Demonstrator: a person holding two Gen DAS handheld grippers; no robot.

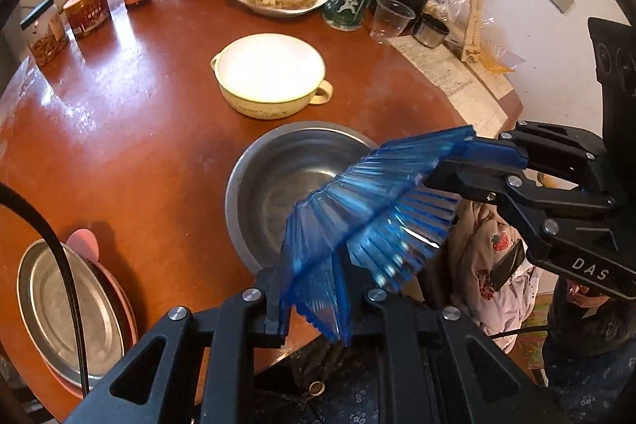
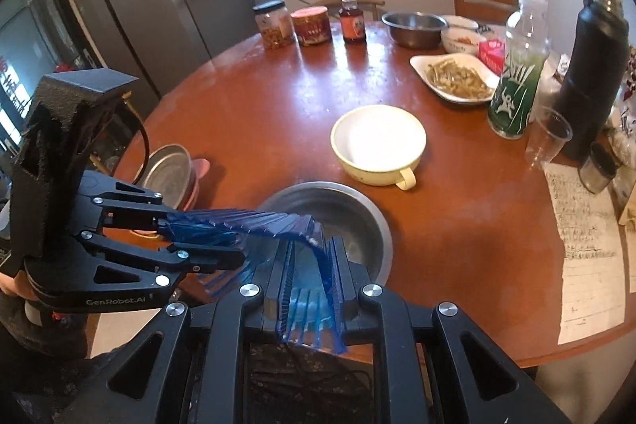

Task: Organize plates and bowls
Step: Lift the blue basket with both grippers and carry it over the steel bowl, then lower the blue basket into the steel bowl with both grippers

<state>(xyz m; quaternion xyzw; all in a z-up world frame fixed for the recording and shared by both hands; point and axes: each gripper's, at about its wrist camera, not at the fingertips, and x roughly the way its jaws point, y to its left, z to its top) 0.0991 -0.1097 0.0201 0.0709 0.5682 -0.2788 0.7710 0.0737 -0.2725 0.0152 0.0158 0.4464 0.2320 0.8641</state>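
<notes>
**Two Grippers Carry a Ribbed Blue Dish Over the Table's Edge**

Both grippers pinched opposite rims of a translucent blue plastic plate [image 1: 357, 213], the left gripper [image 1: 310, 308] clamped on one edge and the right gripper [image 2: 308, 289] on the other. The plate hung tilted above a steel bowl [image 1: 286, 177] near the edge of the round brown table [image 1: 139, 114], with a cream two-handled bowl [image 1: 270, 74] just beyond. Thin and fluted, the plate looked light but flexible and slick; it appeared to bow between the grips, so holds on the rim seemed safest. A stack of metal and pink plates [image 1: 59, 308] waited nearby.
</notes>
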